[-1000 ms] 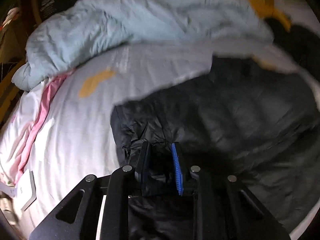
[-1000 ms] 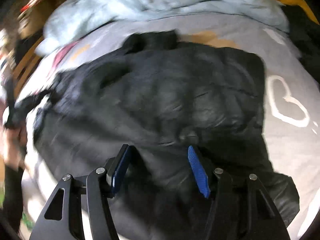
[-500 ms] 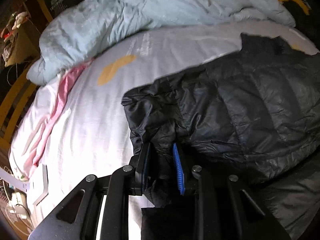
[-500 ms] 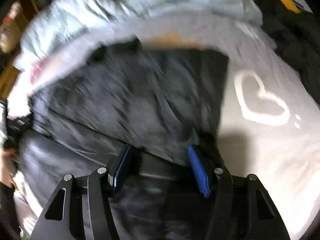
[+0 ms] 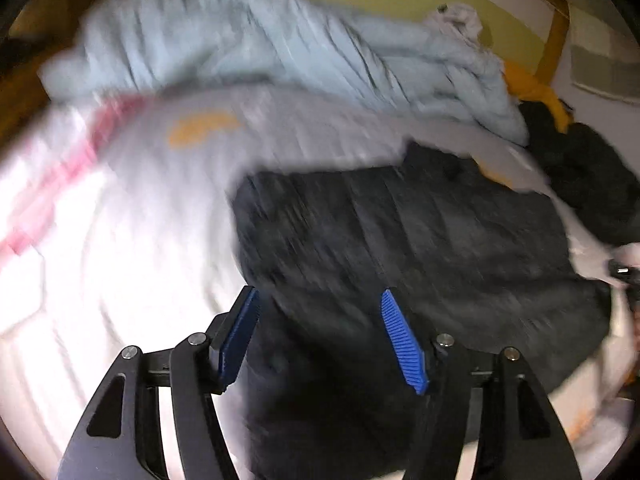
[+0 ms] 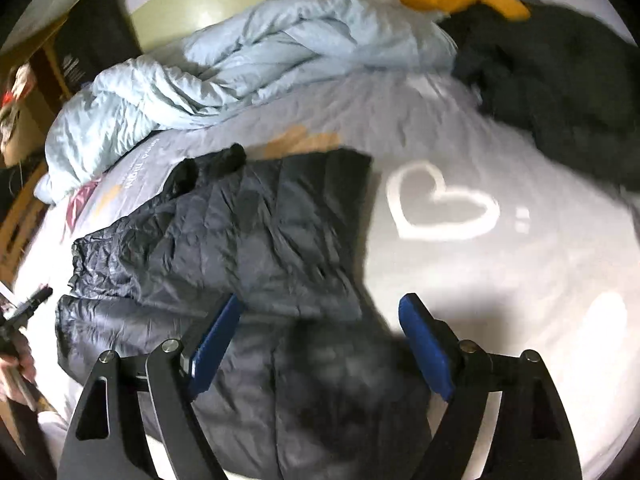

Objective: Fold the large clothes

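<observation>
On the bed [image 6: 460,280], beside the heart print [image 6: 440,204], both claws, left [image 5: 320,336] and right [image 6: 320,344], are opening empty above the folded black jacket [image 6: 248,232], likely awaiting another fold.

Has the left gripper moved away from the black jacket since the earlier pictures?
Yes. The left gripper, jaws opening, has let go of the black jacket and pulled back; the jacket lies flat on the bed sheet.

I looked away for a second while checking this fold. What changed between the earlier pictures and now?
Both tools let go of the black puffer jacket: the left tool was pinching its edge, and now its jaws are opening, as are the right tool's. The jacket now lies folded on the bed sheet. The blue duvet stayed put.
</observation>
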`<action>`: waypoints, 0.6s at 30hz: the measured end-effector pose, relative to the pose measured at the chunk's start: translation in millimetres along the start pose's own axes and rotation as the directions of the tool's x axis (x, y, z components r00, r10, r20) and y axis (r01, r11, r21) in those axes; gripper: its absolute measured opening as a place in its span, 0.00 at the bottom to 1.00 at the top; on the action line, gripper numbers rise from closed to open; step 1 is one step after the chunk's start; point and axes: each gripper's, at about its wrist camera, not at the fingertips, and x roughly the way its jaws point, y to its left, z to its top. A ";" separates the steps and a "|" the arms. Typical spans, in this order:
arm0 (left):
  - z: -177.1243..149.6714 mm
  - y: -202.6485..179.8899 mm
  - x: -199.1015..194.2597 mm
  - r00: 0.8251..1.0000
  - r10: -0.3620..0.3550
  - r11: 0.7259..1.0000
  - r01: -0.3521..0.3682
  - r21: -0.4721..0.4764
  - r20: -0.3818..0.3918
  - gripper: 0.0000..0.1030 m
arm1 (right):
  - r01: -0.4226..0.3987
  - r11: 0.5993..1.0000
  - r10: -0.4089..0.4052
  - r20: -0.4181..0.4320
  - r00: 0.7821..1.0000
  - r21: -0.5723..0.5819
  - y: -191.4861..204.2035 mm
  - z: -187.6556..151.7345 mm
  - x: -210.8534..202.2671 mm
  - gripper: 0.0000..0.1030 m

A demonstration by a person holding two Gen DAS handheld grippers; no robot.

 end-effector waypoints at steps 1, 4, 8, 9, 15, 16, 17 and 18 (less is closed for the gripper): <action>-5.8 1.6 4.3 1.000 -0.002 1.000 0.002 -0.016 -0.024 0.60 | 0.016 1.000 -0.016 -0.008 1.000 0.002 -3.5 -7.2 -1.8 0.81; -13.3 -3.0 11.2 0.998 0.054 0.998 -0.054 0.016 -0.044 0.60 | 0.065 0.997 -0.065 -0.007 0.998 -0.041 -16.1 -23.2 -8.5 0.81; -14.3 -10.9 16.9 0.998 0.041 0.999 -0.040 0.027 -0.048 0.53 | 0.080 0.997 -0.080 -0.021 0.997 0.009 -44.2 -36.8 8.5 0.81; -17.4 -13.8 16.7 0.998 0.034 0.999 -0.032 0.036 -0.046 0.32 | 0.067 0.997 -0.067 -0.022 0.998 0.036 -51.0 -38.1 11.8 0.81; -43.0 -22.6 -37.4 0.985 0.036 0.999 -0.038 0.006 0.166 0.02 | -0.126 0.992 0.126 0.037 0.991 0.008 -38.4 -41.2 -3.7 0.16; -49.1 -25.2 -48.5 0.978 0.031 0.999 -0.035 0.014 0.206 0.02 | -0.097 0.994 0.101 0.075 0.992 -0.055 -26.6 -43.6 -14.2 0.13; -54.5 -28.1 -58.4 0.969 0.025 0.999 -0.031 0.021 0.244 0.02 | -0.082 0.990 0.095 0.112 0.989 -0.118 -13.7 -45.9 -25.8 0.11; -60.6 -29.8 -69.3 0.958 0.018 0.999 -0.027 0.027 0.287 0.02 | -0.086 0.981 0.113 0.154 0.981 -0.171 -2.5 -48.7 -39.2 0.10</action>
